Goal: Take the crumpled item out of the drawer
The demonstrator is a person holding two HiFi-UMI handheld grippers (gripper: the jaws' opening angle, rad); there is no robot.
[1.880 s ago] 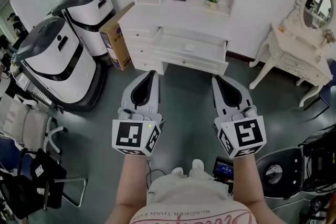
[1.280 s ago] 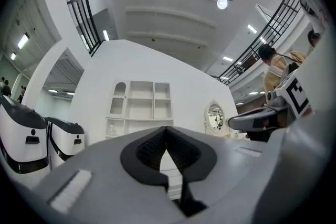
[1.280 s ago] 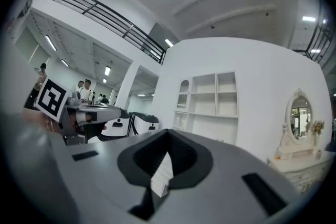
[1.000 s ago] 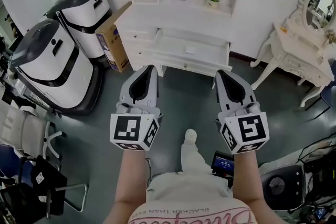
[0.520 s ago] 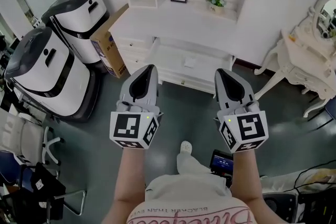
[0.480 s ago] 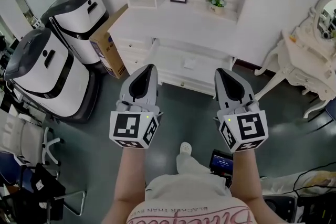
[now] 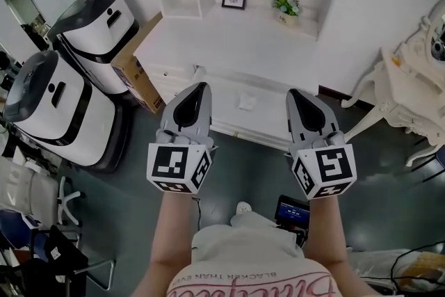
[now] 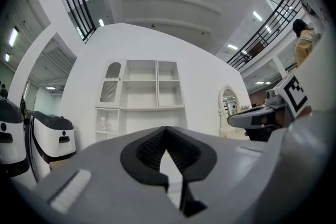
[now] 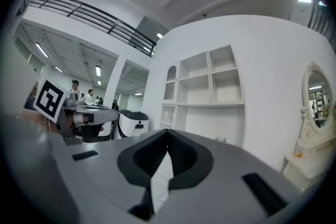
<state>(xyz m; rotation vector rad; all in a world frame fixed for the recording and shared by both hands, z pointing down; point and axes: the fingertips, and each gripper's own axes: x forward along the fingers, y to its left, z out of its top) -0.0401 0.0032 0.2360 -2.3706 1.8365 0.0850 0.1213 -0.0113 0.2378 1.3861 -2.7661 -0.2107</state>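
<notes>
A white desk (image 7: 229, 45) with shelves above it stands ahead in the head view, and its middle drawer (image 7: 245, 129) is pulled out. A small crumpled white item (image 7: 246, 102) lies inside the drawer. My left gripper (image 7: 199, 87) is held in the air in front of the drawer's left end, shut and empty. My right gripper (image 7: 296, 93) hovers by the drawer's right end, also shut and empty. The left gripper view shows the left gripper (image 8: 167, 131) with its jaws meeting at the tip, facing the white shelves. The right gripper (image 9: 167, 135) looks the same in the right gripper view.
Two large white-and-black machines (image 7: 94, 21) (image 7: 49, 108) and a cardboard box (image 7: 133, 71) stand left of the desk. A white vanity table (image 7: 417, 80) is at the right. A picture frame (image 7: 234, 0) and a small plant (image 7: 286, 5) sit on the desk. A small device (image 7: 290, 211) lies on the floor.
The person has stepped toward the desk, so the desk and open drawer now sit closer, just beyond the gripper tips. Both grippers stay shut, side by side.
</notes>
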